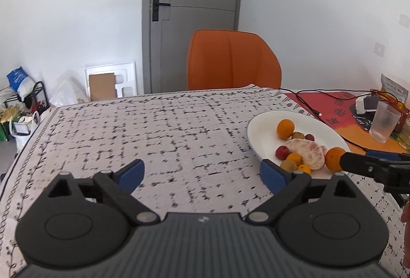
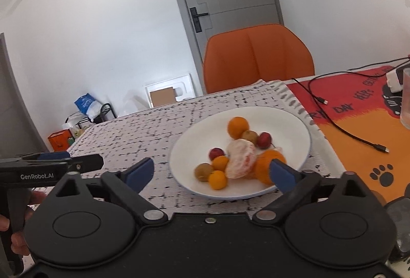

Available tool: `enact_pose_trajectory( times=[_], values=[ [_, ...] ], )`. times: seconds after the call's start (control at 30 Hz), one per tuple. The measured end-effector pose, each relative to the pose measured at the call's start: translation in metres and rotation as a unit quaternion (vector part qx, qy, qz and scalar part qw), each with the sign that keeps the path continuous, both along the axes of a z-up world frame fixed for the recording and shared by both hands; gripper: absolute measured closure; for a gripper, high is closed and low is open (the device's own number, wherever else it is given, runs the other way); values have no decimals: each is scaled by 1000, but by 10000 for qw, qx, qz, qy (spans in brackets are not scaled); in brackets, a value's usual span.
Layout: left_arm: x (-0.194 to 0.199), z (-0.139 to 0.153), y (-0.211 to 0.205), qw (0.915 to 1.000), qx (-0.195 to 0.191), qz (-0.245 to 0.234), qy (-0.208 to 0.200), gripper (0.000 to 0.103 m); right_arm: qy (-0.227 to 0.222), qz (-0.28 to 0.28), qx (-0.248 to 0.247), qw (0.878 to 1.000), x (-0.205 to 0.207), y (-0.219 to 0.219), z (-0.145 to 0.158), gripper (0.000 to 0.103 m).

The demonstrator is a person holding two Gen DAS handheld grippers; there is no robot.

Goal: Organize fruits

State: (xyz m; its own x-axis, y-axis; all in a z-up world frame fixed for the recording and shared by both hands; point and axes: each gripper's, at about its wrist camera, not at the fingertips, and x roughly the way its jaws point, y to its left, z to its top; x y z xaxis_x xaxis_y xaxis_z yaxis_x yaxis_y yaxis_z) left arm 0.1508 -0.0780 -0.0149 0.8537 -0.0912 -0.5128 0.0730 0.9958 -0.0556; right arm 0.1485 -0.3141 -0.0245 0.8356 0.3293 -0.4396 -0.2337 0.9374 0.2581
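A white plate [image 2: 184,150] on the patterned tablecloth holds a peeled citrus [image 2: 241,158], a far orange [image 2: 238,127], a near orange [image 2: 264,165], small oranges, kiwis and red fruits. My right gripper [image 2: 212,171] is open and empty, just in front of the plate's near rim. My left gripper [image 1: 202,174] is open and empty over bare cloth, left of the plate [image 1: 261,129]. The right gripper also shows in the left wrist view [image 1: 371,165], near the plate's near edge. The peeled citrus [image 1: 307,153] lies in the plate's near half.
An orange chair [image 1: 230,60] stands behind the table. To the right lie a red-orange mat [image 2: 358,124], black cables [image 2: 346,129], a ribbed glass [image 1: 384,124] and a white charger [image 1: 365,103]. Clutter sits on the floor at far left.
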Motion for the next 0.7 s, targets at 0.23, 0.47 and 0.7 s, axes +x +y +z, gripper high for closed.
enact_pose_trajectory(
  times=[0.23, 0.47, 0.7],
  values=[
    [-20, 7, 13, 9998, 29, 210, 48, 3, 0, 128, -6, 9999, -12, 12, 9, 0],
    [-43, 14, 23, 9993, -11, 364, 8, 3, -39, 271, -16, 9996, -30, 19, 15, 0],
    [-67, 19, 27, 9992, -66, 401, -56, 2, -63, 272, 33, 9996, -45, 17, 19, 0]
  ],
)
